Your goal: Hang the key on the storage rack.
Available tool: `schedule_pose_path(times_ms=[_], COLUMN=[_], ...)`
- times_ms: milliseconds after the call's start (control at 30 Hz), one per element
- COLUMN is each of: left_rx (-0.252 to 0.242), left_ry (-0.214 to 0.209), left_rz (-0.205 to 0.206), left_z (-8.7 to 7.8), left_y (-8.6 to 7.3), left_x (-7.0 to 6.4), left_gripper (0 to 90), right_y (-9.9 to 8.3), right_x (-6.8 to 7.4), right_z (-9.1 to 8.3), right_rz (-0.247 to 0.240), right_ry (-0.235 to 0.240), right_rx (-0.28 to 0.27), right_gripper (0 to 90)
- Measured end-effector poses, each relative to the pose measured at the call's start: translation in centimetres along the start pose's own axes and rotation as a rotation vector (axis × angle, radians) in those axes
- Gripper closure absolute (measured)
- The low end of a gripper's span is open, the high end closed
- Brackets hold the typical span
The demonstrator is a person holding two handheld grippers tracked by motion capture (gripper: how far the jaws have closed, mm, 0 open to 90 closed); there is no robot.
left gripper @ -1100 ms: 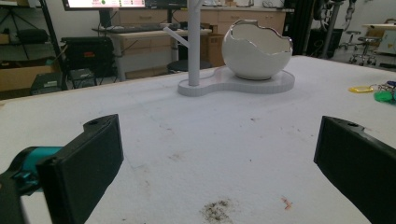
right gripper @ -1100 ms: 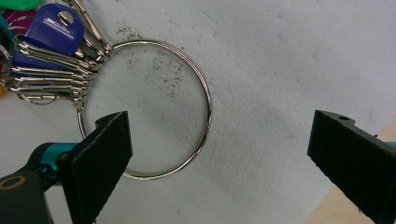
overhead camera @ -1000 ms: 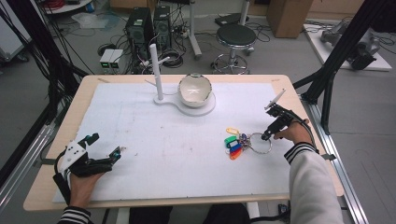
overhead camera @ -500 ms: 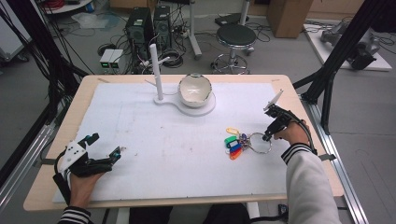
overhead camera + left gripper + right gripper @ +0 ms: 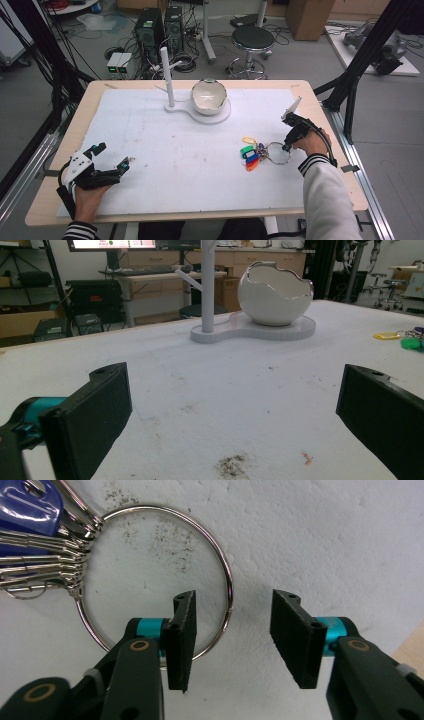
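Straddling the wire of a large key ring, the right tongs stand apart, one jaw inside the ring's loop and the other outside it on the white tabletop; the ring's wire passes between them, close to the inner jaw, and nothing is clamped. In the right gripper view the ring lies flat, with a blue tag and a fan of metal keys threaded on it toward ten o'clock.

From the high view, the key ring lies at about three o'clock from the tabletop's middle, near the right edge. Its coloured tags, yellow, green, blue and red, spread from the ring toward nine o'clock. The right tongs point down at the ring from about one o'clock, held in the person's right hand.

At about eight o'clock from the tabletop's middle, the left tongs rest low near the front left corner, held in the left hand. Their jaws are wide apart with nothing between them, as the left gripper view shows.

At twelve o'clock sits a white stand with an upright post and a broken-egg-shaped bowl, well apart from the keys.
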State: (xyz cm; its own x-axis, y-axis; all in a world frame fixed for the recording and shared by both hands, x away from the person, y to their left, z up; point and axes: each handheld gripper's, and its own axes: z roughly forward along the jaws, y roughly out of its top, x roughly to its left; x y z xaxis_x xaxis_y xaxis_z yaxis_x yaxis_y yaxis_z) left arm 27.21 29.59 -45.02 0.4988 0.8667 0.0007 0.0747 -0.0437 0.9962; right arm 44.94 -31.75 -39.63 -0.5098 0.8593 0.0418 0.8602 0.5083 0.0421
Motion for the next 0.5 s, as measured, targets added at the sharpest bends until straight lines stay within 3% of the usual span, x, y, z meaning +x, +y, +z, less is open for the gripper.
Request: schedule_pose_path(times_ms=[500], left_rx=[-0.005], left_ry=[0.001], left_rz=[-0.002], left_z=[-0.03], left_y=[-0.01], left_x=[-0.03], left_gripper=[1.8], right_y=[0.34], right_x=[0.20], right_z=[0.39], right_rz=[0.003], right_ry=[-0.007], right_rx=[0.027], right_gripper=[67.6])
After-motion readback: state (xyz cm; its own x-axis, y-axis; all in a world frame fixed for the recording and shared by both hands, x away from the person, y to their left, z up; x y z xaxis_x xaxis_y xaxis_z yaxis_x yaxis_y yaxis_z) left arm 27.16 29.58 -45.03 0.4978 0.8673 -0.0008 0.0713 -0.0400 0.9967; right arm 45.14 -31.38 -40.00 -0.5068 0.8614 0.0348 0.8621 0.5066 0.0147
